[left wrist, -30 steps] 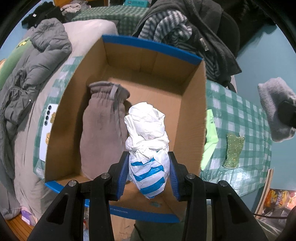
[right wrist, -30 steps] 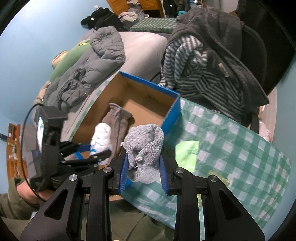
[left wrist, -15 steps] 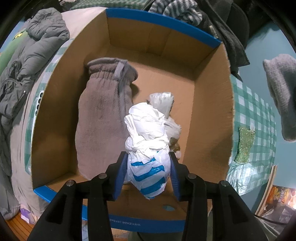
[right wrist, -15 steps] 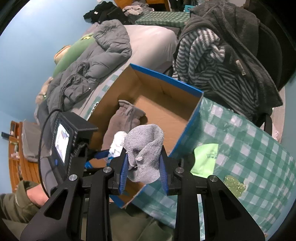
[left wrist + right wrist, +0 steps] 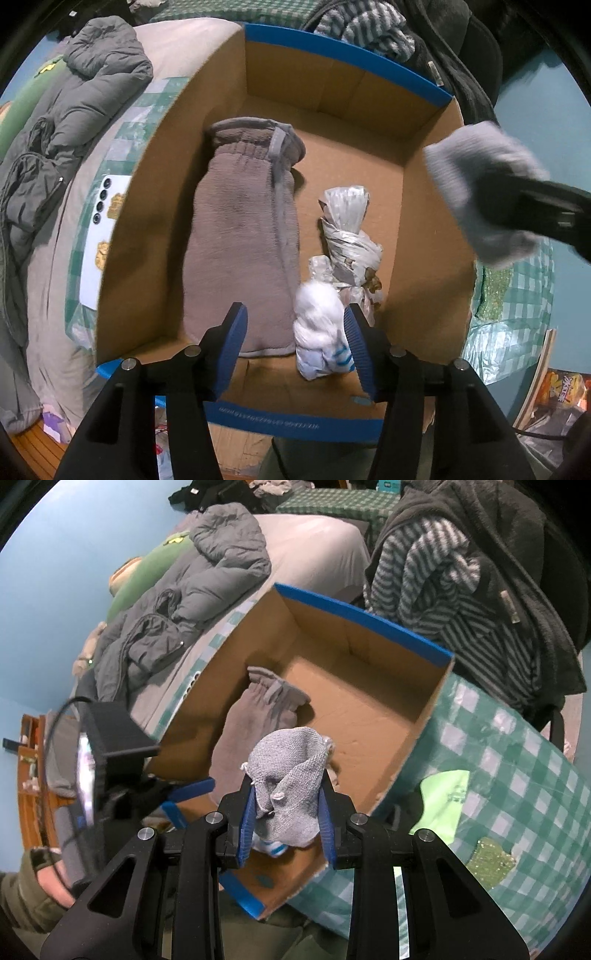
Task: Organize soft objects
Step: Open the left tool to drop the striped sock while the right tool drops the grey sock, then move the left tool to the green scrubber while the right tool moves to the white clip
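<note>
An open cardboard box (image 5: 424,240) with blue rims holds a brown-grey fleece mitten (image 5: 240,229) and a knotted grey plastic bag (image 5: 347,229). My left gripper (image 5: 295,311) points down into the box's near end and its jaws are opening. A white bundle with blue stripes (image 5: 321,325) sits blurred between them, against the right finger and clear of the left one. My right gripper (image 5: 288,794) is shut on a grey knitted cloth (image 5: 291,775) and hangs over the box's right wall; the left wrist view shows this cloth (image 5: 472,166) too.
The box stands on a green checked tablecloth (image 5: 517,757) with a light-green item (image 5: 443,794) and a glittery green patch (image 5: 487,860). A grey jacket (image 5: 74,110) and a phone (image 5: 99,229) lie left of it. Striped and dark garments (image 5: 443,572) hang behind it.
The left gripper sank into the box and its jaws spread, letting go of the striped bundle. The right gripper carried the grey cloth leftward and down to the box's right wall.
</note>
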A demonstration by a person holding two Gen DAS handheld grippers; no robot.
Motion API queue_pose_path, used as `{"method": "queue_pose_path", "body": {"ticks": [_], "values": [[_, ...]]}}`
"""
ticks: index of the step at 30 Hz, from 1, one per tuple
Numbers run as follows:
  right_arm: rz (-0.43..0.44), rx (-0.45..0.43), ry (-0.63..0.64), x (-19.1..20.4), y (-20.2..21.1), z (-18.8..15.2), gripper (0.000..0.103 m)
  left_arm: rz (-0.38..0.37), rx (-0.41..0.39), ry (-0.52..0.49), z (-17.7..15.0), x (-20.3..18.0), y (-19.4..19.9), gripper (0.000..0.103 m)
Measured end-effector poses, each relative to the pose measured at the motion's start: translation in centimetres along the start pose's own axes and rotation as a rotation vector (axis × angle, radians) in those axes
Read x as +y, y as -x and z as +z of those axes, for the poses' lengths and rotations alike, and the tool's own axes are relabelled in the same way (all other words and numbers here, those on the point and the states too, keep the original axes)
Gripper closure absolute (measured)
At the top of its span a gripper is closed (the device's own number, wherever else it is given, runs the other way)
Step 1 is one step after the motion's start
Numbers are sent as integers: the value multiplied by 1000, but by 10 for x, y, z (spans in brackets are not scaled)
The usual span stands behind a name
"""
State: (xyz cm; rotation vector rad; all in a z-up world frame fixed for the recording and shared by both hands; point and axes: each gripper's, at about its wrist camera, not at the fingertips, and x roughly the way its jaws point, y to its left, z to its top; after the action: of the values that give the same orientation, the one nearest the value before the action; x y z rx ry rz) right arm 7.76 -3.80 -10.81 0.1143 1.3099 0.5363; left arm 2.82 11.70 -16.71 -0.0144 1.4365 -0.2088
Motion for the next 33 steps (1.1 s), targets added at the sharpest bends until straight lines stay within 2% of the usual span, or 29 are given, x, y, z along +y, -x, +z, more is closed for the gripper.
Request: {"method": "queue_pose_path", "body": {"ticks": [7, 14, 16, 25, 33], "values": [[-13, 44, 17, 8, -30, 0, 74, -3, -18, 14, -8, 9, 11, 47], [-17, 70, 5, 9, -49, -3, 68, -9, -27, 23, -15, 13, 18, 47], [-19, 66, 3, 10, -49, -4, 67, -7, -27, 23, -15, 13, 19, 47], [-27, 35, -5, 7, -38, -7, 43, -11, -34, 23, -19, 11, 23, 47], [-28, 13, -44, -4, -20, -15, 40, -14, -46, 11, -21, -2, 32, 47]]}}
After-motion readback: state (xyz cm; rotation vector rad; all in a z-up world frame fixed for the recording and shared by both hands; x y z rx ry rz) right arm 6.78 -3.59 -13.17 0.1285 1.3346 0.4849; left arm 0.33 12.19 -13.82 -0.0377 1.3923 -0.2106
